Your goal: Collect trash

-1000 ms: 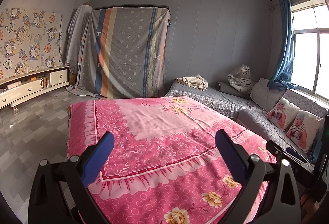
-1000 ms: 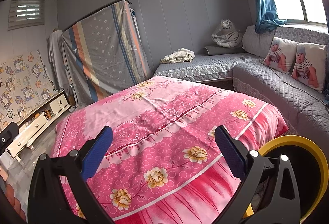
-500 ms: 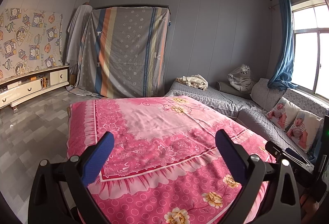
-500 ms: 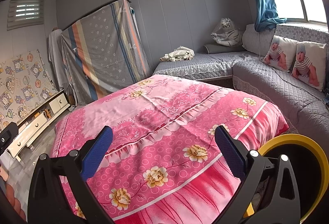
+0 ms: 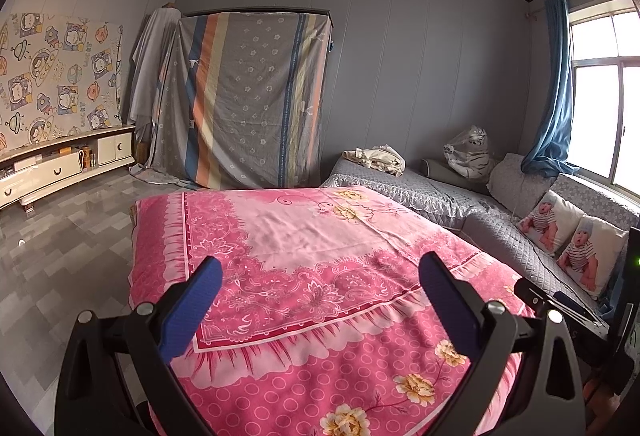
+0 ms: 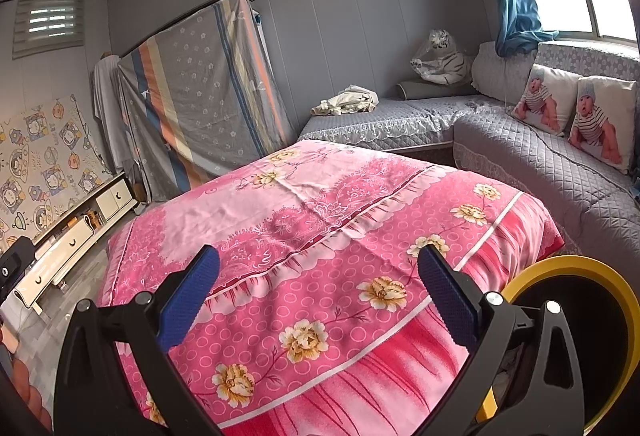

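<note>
My left gripper [image 5: 320,276] hangs above the pink floral bedspread [image 5: 304,236] with its blue-padded jaws spread wide and nothing between them. My right gripper [image 6: 318,268] hangs over the same bedspread [image 6: 320,220], jaws equally wide apart and holding nothing. At the far right, just beside the bed's corner, stands a yellow-rimmed trash bin [image 6: 600,268] — I can't make out any loose trash. Beyond it runs a grey quilted sofa [image 6: 560,156].

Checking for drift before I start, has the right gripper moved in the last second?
Yes, slightly. In the right wrist view the grey sofa and tiger toy sit higher in frame than a second ago, so the right gripper tilted slightly downward; its tongs are open.
</note>
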### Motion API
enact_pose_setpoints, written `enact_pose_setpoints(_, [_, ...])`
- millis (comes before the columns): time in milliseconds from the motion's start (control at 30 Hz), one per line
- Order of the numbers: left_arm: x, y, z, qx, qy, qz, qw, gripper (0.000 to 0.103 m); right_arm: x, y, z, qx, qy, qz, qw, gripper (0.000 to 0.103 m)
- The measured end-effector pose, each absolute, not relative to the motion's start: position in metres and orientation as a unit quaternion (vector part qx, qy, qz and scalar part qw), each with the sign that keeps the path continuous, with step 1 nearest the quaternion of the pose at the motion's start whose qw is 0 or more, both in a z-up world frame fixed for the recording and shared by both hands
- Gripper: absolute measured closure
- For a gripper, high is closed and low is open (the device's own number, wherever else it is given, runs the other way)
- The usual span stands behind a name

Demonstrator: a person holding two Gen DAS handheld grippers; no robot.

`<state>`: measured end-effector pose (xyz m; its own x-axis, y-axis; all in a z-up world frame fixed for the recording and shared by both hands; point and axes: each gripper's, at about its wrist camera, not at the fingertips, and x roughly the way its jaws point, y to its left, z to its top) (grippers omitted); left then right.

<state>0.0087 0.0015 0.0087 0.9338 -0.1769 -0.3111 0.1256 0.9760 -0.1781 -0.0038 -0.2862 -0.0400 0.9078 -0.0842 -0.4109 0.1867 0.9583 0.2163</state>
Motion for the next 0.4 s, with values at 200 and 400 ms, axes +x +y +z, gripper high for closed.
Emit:
enact_pose_setpoints(200, [0.0107, 0.0005, 0.0086, -0.077, 0.173, -0.080, 0.979, 0.008, -0.0033, -0.2865, -0.0404, 0.127, 0.205, -0.069, 0.968, 0.008])
enact_pose_setpoints(400, [0.0119, -0.0010, 0.0089, -0.076, 0.176, -0.080, 0.978, 0.008, -0.0029, -0.2864, -0.0411, 0.128, 0.206, -0.068, 0.968, 0.008])
